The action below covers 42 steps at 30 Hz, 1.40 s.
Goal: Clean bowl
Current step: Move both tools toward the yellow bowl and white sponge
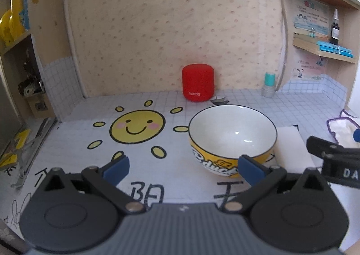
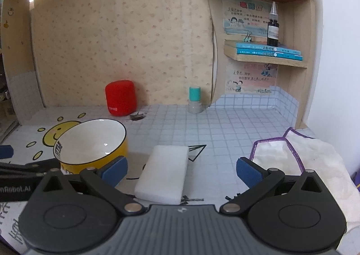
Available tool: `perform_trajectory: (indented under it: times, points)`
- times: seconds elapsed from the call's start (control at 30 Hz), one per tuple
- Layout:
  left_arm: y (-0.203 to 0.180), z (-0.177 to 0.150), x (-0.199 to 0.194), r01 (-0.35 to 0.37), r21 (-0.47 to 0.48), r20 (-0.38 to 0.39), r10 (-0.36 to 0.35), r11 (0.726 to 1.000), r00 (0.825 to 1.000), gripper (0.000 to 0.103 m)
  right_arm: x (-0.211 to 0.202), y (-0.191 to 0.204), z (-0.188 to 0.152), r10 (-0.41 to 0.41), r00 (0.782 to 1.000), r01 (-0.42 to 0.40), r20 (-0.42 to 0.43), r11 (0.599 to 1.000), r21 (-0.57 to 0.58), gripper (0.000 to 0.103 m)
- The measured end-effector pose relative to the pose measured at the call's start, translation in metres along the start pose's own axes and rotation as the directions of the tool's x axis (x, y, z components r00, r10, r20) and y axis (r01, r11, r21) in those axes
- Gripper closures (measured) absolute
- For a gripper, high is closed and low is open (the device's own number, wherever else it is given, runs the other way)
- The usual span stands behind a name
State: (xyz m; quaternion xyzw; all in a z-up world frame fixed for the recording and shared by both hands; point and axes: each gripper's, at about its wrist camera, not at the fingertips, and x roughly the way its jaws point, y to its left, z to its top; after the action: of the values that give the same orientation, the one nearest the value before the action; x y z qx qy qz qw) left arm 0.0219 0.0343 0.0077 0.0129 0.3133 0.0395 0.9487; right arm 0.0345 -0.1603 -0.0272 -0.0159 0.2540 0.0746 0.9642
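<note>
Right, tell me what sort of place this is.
Probably a study desk nook in a home: wallpapered wall, side shelf with books, and a red speaker on the grid-patterned desktop.

bowl (image 1: 216, 165): "B.duck" is written on its yellow side
red speaker (image 1: 198, 85): "sanag"
table (image 1: 90, 178): "30" is drawn in black
right gripper (image 1: 335, 160): "DA" is seen

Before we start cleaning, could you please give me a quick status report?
Both jaws open, nothing held. Bowl upright, empty, ahead of left gripper. Sponge between right gripper jaws, untouched. Nothing in the way.
</note>
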Motion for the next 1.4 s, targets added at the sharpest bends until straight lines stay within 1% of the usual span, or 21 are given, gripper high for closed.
perform_trajectory:
  times: [0.17, 0.3, 0.5, 0.63, 0.77, 0.83, 0.9, 1.07, 1.4]
  points:
    - [0.001, 0.002, 0.011, 0.021, -0.013, -0.008, -0.021, 1.000, 1.000, 0.000, 0.001, 0.000, 0.000, 0.031, 0.999, -0.031, 0.009, 1.000, 0.007, 0.000]
    - [-0.003, 0.006, 0.017, 0.017, 0.000, -0.017, -0.017, 1.000, 1.000, 0.000, 0.002, -0.002, -0.001, 0.042, 0.999, -0.042, 0.010, 0.999, 0.008, 0.000]
    - [-0.006, 0.015, 0.026, 0.047, 0.002, -0.019, -0.047, 0.999, 0.999, 0.000, 0.006, -0.008, -0.002, 0.068, 0.998, -0.068, 0.008, 0.997, 0.037, 0.000]
    - [-0.005, 0.016, 0.033, 0.057, -0.013, -0.031, -0.057, 0.998, 0.998, 0.000, 0.006, -0.006, -0.004, 0.116, 0.993, -0.117, 0.017, 0.993, 0.008, 0.000]
    - [-0.008, 0.016, 0.036, 0.052, -0.013, -0.036, -0.052, 0.999, 0.998, 0.000, 0.008, -0.001, -0.005, 0.139, 0.990, -0.139, 0.005, 0.990, -0.010, 0.001]
    - [-0.008, 0.017, 0.037, 0.047, -0.011, -0.037, -0.048, 0.999, 0.998, 0.000, 0.008, 0.000, -0.004, 0.142, 0.990, -0.142, 0.005, 0.990, -0.016, 0.004]
    - [-0.009, 0.018, 0.038, 0.044, -0.009, -0.039, -0.044, 0.999, 0.998, 0.000, 0.009, 0.001, -0.005, 0.141, 0.990, -0.141, 0.002, 0.990, -0.019, 0.004]
    - [-0.010, 0.018, 0.039, 0.044, -0.002, -0.038, -0.044, 0.999, 0.998, 0.000, 0.012, 0.001, -0.004, 0.133, 0.991, -0.133, -0.003, 0.991, -0.016, 0.004]
    - [-0.013, 0.015, 0.031, 0.060, 0.017, -0.025, -0.059, 0.998, 0.998, 0.000, 0.012, -0.005, -0.003, 0.086, 0.996, -0.086, -0.007, 0.996, -0.008, 0.004]
